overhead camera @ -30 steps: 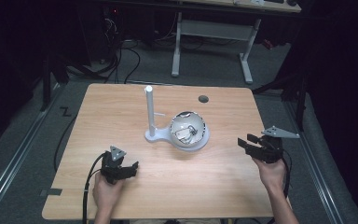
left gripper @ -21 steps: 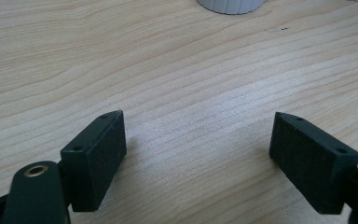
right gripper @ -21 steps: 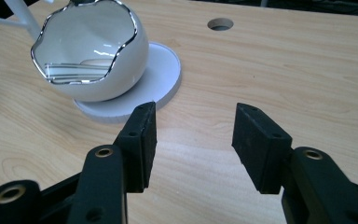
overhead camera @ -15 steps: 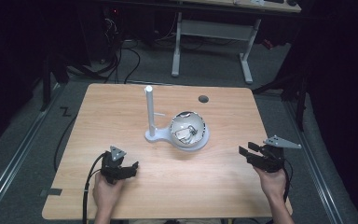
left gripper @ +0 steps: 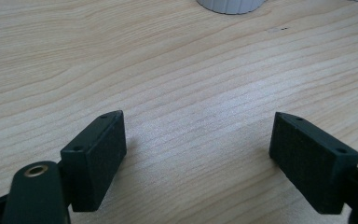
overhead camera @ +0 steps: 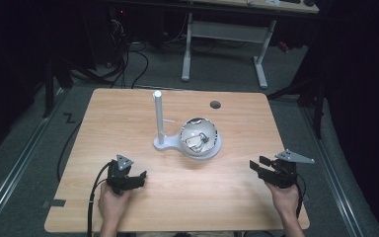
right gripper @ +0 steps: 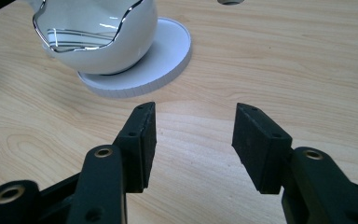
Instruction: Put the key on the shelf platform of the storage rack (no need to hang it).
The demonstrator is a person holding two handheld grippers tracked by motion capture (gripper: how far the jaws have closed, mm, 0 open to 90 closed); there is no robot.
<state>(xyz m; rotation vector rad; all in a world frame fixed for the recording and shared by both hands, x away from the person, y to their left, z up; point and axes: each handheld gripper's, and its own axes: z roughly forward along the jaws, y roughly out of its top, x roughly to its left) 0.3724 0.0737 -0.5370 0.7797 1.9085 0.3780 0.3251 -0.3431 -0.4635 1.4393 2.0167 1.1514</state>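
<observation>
A: Both tools are spread with nothing between them; the left gripper [overhead camera: 139, 178] sits low at the near left of the table [overhead camera: 128, 118], the right gripper [overhead camera: 257, 167] at the near right, aimed at the bowl [overhead camera: 200, 137].

B: The bowl sits mid-table on a white disc [right gripper: 168, 56] beside the post [overhead camera: 158, 116]; its wavy rim looks thin and slick, so a hard pinch could chip it or tip it off the disc; I think something lies inside, though it's unclear.

A: Since a second ago the right gripper has sunk toward the table; the left hasn't moved.
</observation>
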